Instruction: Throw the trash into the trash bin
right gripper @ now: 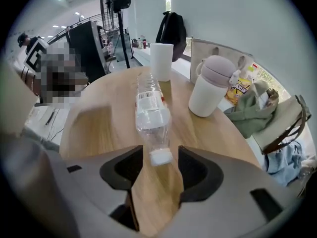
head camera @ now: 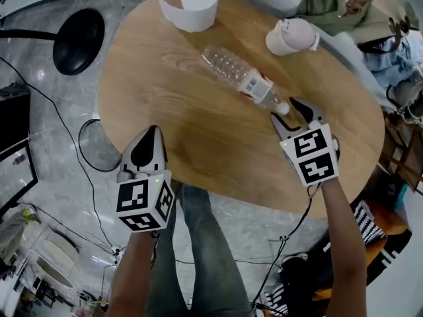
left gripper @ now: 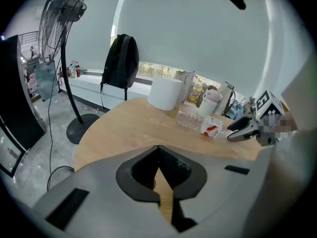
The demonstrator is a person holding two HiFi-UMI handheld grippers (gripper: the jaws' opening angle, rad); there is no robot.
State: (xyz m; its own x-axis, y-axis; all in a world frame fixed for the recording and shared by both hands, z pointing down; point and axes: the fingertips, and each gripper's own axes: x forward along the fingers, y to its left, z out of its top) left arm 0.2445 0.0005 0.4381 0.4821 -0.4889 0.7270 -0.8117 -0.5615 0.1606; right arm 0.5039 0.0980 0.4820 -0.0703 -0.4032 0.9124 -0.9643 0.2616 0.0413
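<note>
A clear, empty plastic bottle point(head camera: 238, 76) with a red-and-white label lies on its side on the round wooden table point(head camera: 165, 84). Its white cap points toward my right gripper point(head camera: 285, 109). That gripper is open. In the right gripper view the cap point(right gripper: 161, 156) sits between the two jaw tips of the right gripper point(right gripper: 161, 168), and the bottle point(right gripper: 151, 110) stretches away from it. My left gripper point(head camera: 151, 133) hovers at the table's near left edge, shut and empty. The left gripper view shows the left gripper point(left gripper: 158, 150) closed, with the bottle point(left gripper: 200, 122) far off.
A white paper roll point(head camera: 193, 5) stands at the far edge of the table, and a white lidded mug point(head camera: 291, 37) at the far right. A round mesh bin point(head camera: 99, 145) sits on the floor left of the table. A fan base point(head camera: 78, 40) lies beyond it. Clothes point(head camera: 337, 5) are piled at the far right.
</note>
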